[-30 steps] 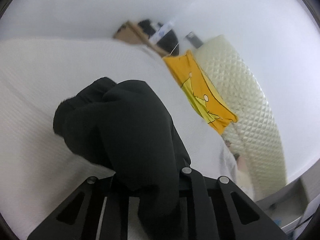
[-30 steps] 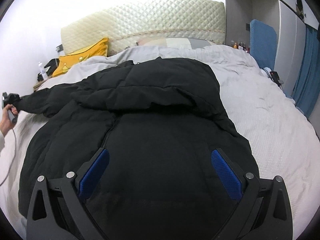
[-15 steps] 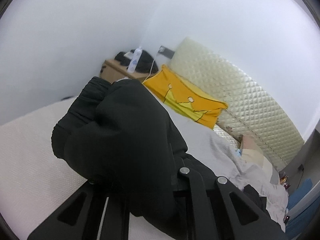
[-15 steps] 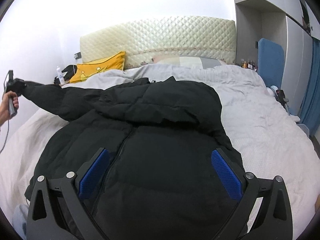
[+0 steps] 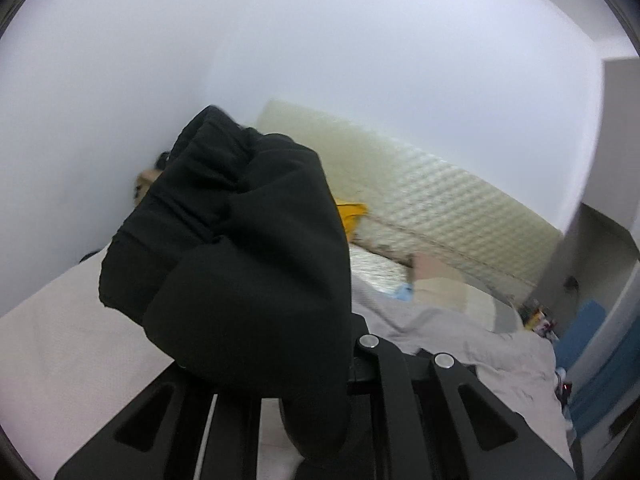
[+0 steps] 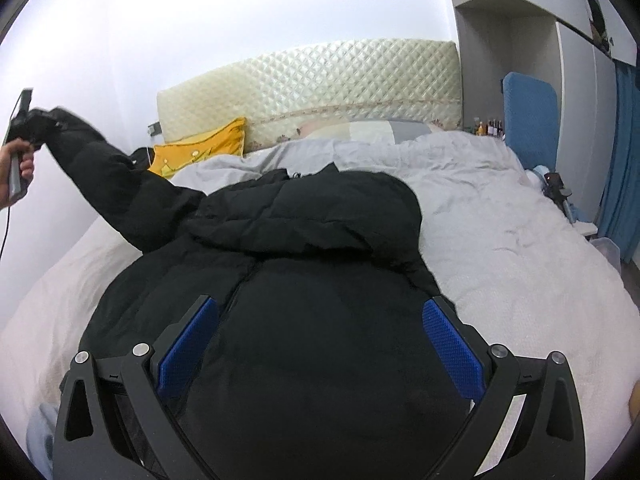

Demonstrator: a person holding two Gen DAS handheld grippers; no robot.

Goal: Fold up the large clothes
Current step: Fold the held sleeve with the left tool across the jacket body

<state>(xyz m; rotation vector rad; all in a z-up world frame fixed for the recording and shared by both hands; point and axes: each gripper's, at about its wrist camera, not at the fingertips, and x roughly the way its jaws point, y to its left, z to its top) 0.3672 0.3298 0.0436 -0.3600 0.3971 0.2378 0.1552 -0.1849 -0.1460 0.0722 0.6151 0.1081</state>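
Up close in the left wrist view, the left gripper (image 5: 280,384) is clamped on the cuff end of the jacket's sleeve (image 5: 236,264), and the bunched black cloth swells up over the fingers and hides their tips, so only the black frame below shows. Behind it stand the white wall, the quilted headboard (image 5: 432,208) and a sliver of the yellow pillow (image 5: 352,212), with the grey duvet (image 5: 460,320) lower right. The puffed folds suggest a padded, soft fabric that will squash in a grip rather than crease sharply, and its smooth shell looks likely to slide if held by too little cloth. In the right wrist view, the black jacket (image 6: 320,280) lies spread on the bed (image 6: 520,280), hood (image 6: 312,212) toward the headboard, zip running down the middle of the body. The sleeve (image 6: 120,188) rises off the bed to the far left, where the person's hand (image 6: 20,168) holds the left gripper aloft. The right gripper (image 6: 320,340) hangs above the jacket's body with its blue pads (image 6: 452,344) wide apart and nothing between them. The coat looks bulky yet light for its size; it will probably spring back after folding, so the cuff and the hem or side seam, where cloth is firmer, seem the best places to hold.
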